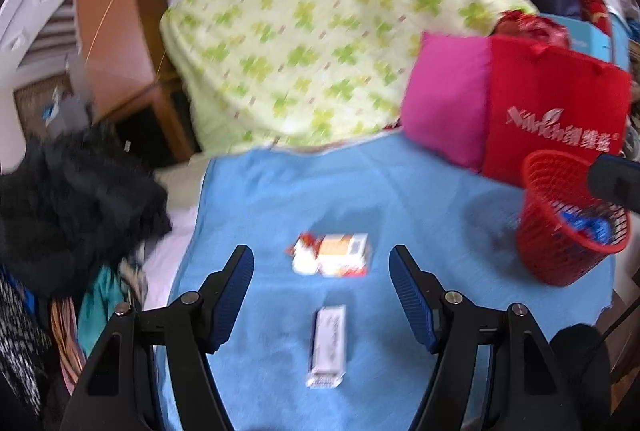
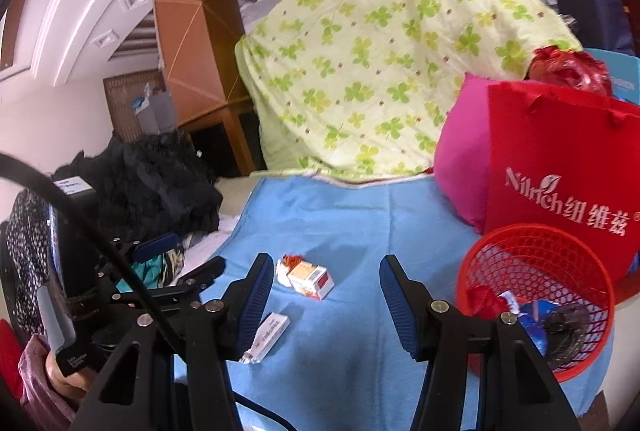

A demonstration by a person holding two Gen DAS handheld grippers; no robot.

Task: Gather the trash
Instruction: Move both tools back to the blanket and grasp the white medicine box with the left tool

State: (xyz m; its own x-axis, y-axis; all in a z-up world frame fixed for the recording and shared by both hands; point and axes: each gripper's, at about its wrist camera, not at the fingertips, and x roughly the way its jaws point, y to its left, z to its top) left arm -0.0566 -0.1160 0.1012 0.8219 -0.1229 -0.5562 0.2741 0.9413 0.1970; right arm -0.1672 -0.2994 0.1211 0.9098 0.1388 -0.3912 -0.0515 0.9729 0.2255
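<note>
A small orange and white carton (image 1: 332, 255) lies on the blue cloth (image 1: 280, 199), with a white wrapper (image 1: 328, 345) nearer to me. My left gripper (image 1: 321, 263) is open and empty above the cloth, with the carton between its fingertips and the wrapper between its fingers. In the right wrist view the carton (image 2: 310, 279) and the wrapper (image 2: 270, 337) lie left of centre. My right gripper (image 2: 326, 273) is open and empty, left of the red mesh basket (image 2: 536, 295), which holds several pieces of trash. The left gripper (image 2: 176, 263) shows at the left there.
A red bag (image 2: 560, 183) and a pink cushion (image 2: 460, 159) stand behind the basket. A green clover blanket (image 2: 380, 43) rises at the back. Dark clothes (image 1: 72, 207) are piled at the left. The red basket (image 1: 568, 219) sits at the cloth's right edge.
</note>
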